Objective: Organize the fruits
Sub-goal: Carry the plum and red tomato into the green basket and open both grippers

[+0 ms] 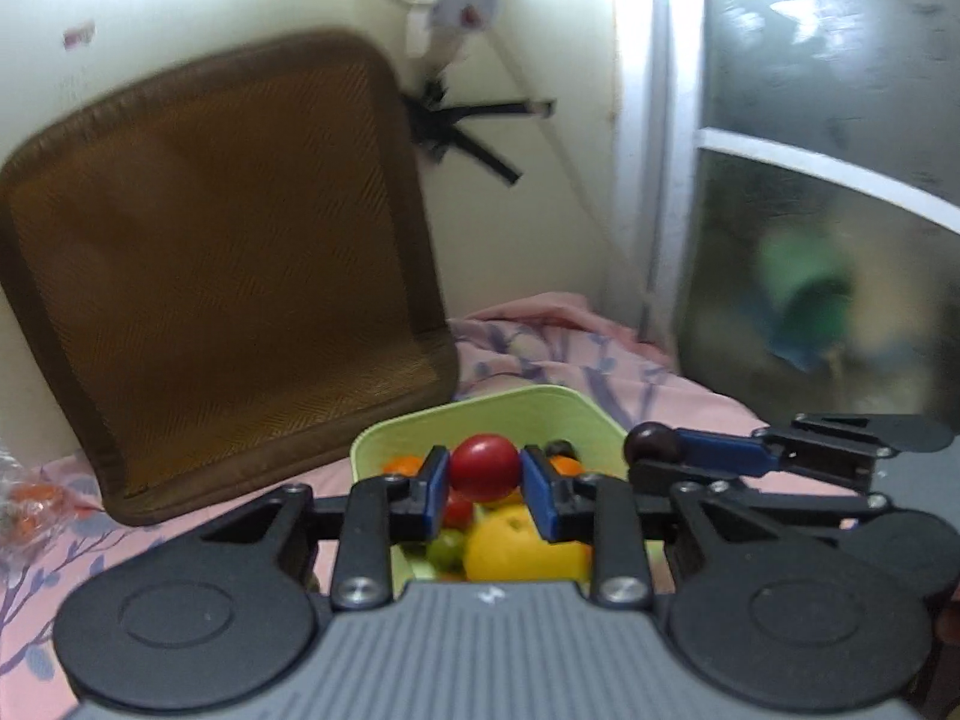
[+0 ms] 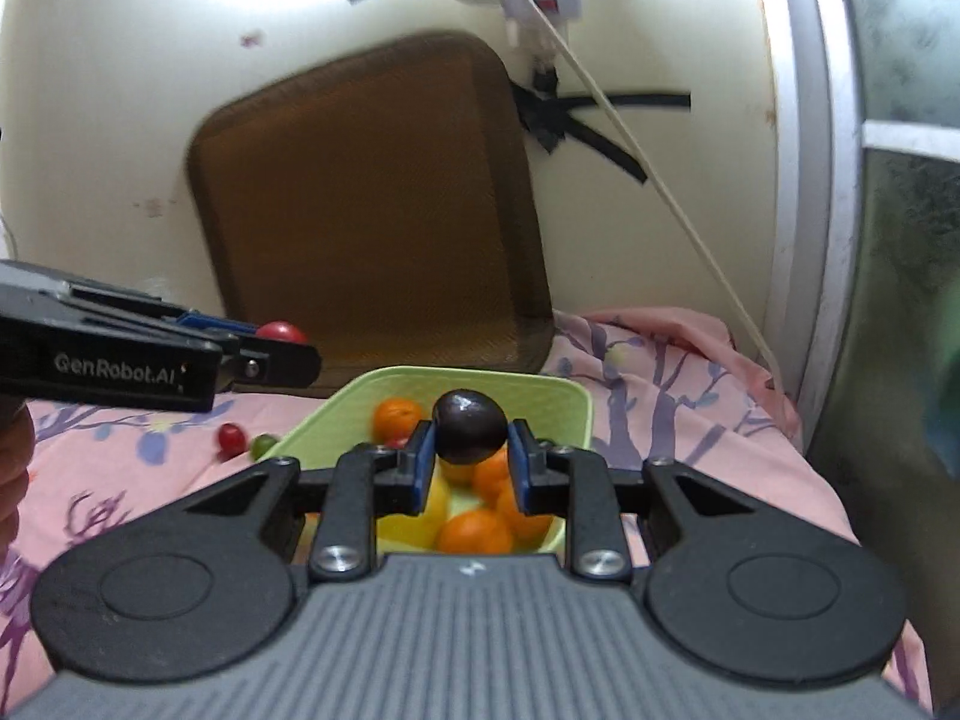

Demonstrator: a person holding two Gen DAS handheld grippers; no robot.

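My left gripper [image 1: 485,468] is shut on a red fruit [image 1: 485,465] and hangs over the light green tub [image 1: 528,405]. Inside the tub lie a yellow fruit [image 1: 519,546], oranges [image 2: 477,531] and a small green fruit [image 1: 445,547]. My right gripper [image 2: 470,429] is shut on a dark purple fruit [image 2: 470,425] above the same tub [image 2: 540,387]. In the left wrist view the right gripper [image 1: 651,447] reaches in from the right with the dark fruit [image 1: 650,443]. The left gripper [image 2: 282,339] with its red fruit [image 2: 281,333] shows at the left of the right wrist view.
A brown cushion [image 1: 228,264] leans on the wall behind the tub. The pink floral sheet [image 2: 672,414] covers the bed. A small red fruit [image 2: 231,438] and a green one [image 2: 262,445] lie on the sheet left of the tub. A clear bag [image 1: 30,504] lies far left.
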